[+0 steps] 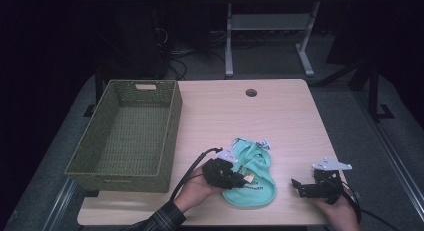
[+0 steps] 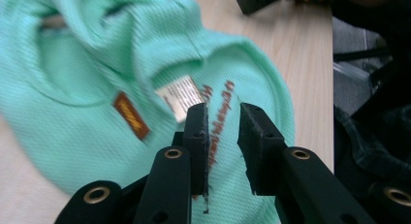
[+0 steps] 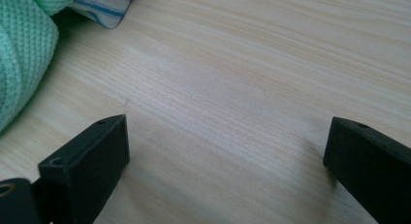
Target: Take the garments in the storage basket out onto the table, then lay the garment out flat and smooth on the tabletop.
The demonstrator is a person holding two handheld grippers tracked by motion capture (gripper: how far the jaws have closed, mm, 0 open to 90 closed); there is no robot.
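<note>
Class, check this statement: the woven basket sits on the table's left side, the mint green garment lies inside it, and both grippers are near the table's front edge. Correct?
Not quite. The mint green garment lies on the table, right of the empty woven basket, as the high view shows. The rest stands.

one green woven basket [image 1: 125, 136], one mint-green garment [image 1: 252, 178], one striped cloth [image 1: 261, 144], two tools, one wooden table [image 1: 280, 116]

Left gripper [image 2: 223, 120]: black jaws, brass-ringed screw holes, black cable.
Right gripper [image 3: 223, 151]: black blocky jaws, grey three-cornered plate [image 1: 331, 165] on top, black cable.
Sleeve [image 1: 160, 219]: dark plaid, left arm.
</note>
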